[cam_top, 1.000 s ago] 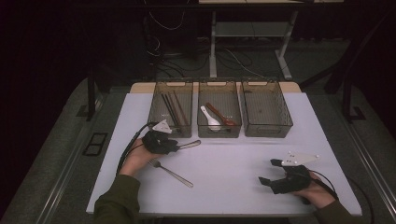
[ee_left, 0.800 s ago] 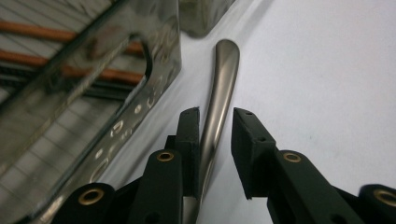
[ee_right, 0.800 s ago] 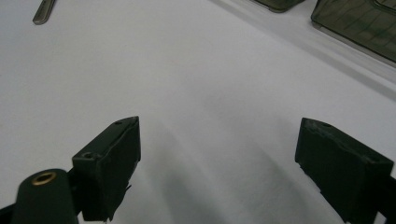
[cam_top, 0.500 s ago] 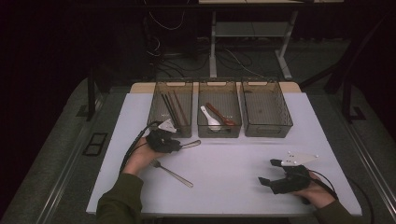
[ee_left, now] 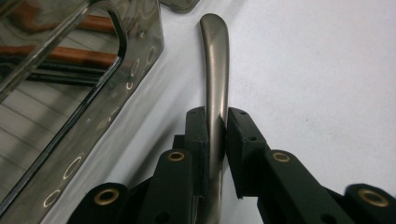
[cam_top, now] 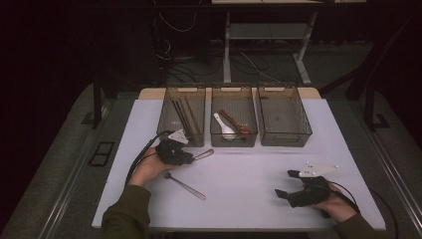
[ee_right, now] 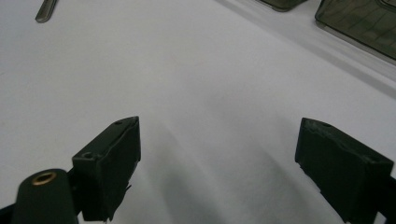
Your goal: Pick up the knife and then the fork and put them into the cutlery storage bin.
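Table (cam_top: 249, 199): one, white, bearing everything else.
Bins (cam_top: 283, 117): three clear ones in a row at the far side; the left holds dark sticks, the middle two spoons, one white and one red-brown.
Left gripper (cam_top: 191, 157): one, in front of the left bin; its jaws have just been closing and now pinch a metal handle (ee_left: 215, 79), nearly together.
Right gripper (cam_top: 286, 184): one, near the front right edge, jaws wide apart, nothing between them.
Fork (cam_top: 183, 184): one, flat on the table beside the left hand (cam_top: 149, 169).

No readable text, label, brand, number or sign appears anywhere.
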The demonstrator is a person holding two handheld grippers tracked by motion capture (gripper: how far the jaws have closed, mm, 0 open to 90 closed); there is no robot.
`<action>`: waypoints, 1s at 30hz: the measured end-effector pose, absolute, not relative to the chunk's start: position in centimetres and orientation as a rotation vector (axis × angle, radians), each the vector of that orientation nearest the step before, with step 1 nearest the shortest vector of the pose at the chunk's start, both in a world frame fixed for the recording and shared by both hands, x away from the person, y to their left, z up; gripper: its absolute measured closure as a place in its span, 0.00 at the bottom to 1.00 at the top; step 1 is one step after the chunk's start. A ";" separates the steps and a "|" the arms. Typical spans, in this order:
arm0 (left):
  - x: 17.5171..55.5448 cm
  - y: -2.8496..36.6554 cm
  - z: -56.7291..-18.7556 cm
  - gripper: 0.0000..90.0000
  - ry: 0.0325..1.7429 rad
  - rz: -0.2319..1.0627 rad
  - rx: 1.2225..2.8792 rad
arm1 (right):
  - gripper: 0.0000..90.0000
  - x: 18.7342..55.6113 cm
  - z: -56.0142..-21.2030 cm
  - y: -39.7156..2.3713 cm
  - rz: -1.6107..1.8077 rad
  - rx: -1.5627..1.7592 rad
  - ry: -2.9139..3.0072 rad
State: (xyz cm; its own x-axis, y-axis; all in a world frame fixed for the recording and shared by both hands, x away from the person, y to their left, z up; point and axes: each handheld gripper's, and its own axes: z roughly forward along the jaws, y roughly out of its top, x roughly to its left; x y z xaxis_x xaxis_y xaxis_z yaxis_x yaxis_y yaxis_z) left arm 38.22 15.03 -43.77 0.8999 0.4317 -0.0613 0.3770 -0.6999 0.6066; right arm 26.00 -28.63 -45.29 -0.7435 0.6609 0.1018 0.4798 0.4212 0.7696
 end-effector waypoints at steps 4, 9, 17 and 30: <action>38.2 15.0 -43.8 0.87 0.570 0.112 2.426 | 0.16 26.0 -45.3 -28.6 1.223 1.003 2.459; 38.1 14.9 -43.8 0.88 0.550 0.120 2.429 | 0.16 26.0 -45.3 -28.6 1.225 1.004 2.461; 38.1 14.8 -43.5 0.88 0.532 0.127 2.453 | 0.16 26.0 -45.3 -28.7 1.229 1.012 2.457; 38.6 14.6 -41.3 0.88 0.493 0.133 2.417 | 0.16 26.2 -45.2 -28.7 1.261 1.014 2.461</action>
State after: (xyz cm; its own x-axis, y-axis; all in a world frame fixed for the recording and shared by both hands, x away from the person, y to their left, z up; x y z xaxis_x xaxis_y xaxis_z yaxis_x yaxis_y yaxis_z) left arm 38.61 14.62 -41.27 0.9237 0.3819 -0.0299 0.3147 -0.7122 0.6275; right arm 26.22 -28.68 -45.19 -0.7461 0.6532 0.1295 0.4866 0.4020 0.7757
